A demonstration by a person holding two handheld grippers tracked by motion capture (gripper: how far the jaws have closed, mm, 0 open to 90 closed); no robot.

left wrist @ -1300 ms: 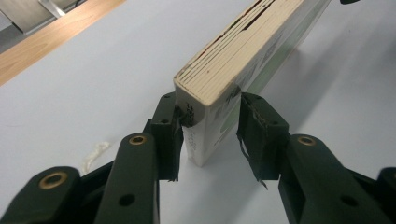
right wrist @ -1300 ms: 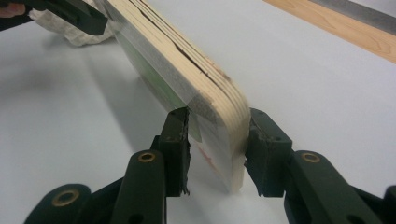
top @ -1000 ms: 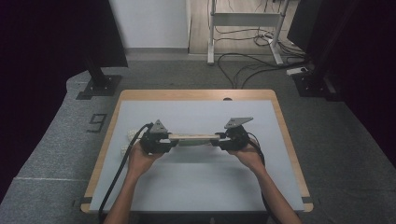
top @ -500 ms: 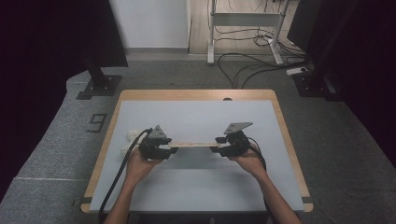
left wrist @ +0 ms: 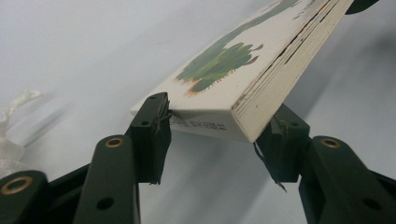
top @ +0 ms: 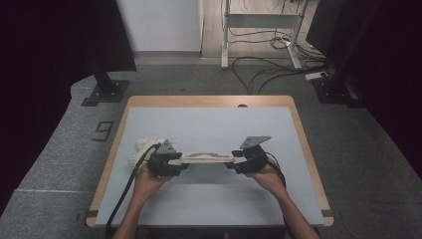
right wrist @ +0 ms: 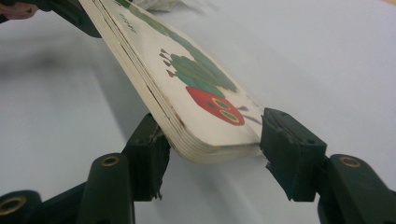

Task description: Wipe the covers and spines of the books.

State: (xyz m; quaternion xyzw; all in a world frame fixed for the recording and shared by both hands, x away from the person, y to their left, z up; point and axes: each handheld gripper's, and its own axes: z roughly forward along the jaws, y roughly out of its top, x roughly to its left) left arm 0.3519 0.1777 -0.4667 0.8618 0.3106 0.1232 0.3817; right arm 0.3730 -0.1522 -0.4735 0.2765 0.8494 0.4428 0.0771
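vs the earlier frames, we see the board book point(top: 206, 157) has come closer to the person and lower toward the bench point(top: 209, 124), both hands with it; it looked lifted a sec ago. both sets of jaws have just been opening, book end between each pair.

book's long axis runs left-right across the bench in the high view, roughly parallel to the near edge, cover w/ the green caterpillar face up. red caterpillar head end points to the right gripper point(top: 238, 160), other end to the left gripper point(top: 180, 162). we can't tell if it's fully flat on the bench.

left gripper view: the book point(left wrist: 243, 60) end sits between the jaws, one pad touching or just at the corner, the other pad set back beside the page edge w/ a gap; partly open, no firm grip. right gripper view: the book point(right wrist: 196, 93) end is between the jaws, small gap at the far pad, near pad under the page edge; partly open, loose.

white crumpled stuff point(top: 144, 147) lies on the bench just beyond the left gripper.
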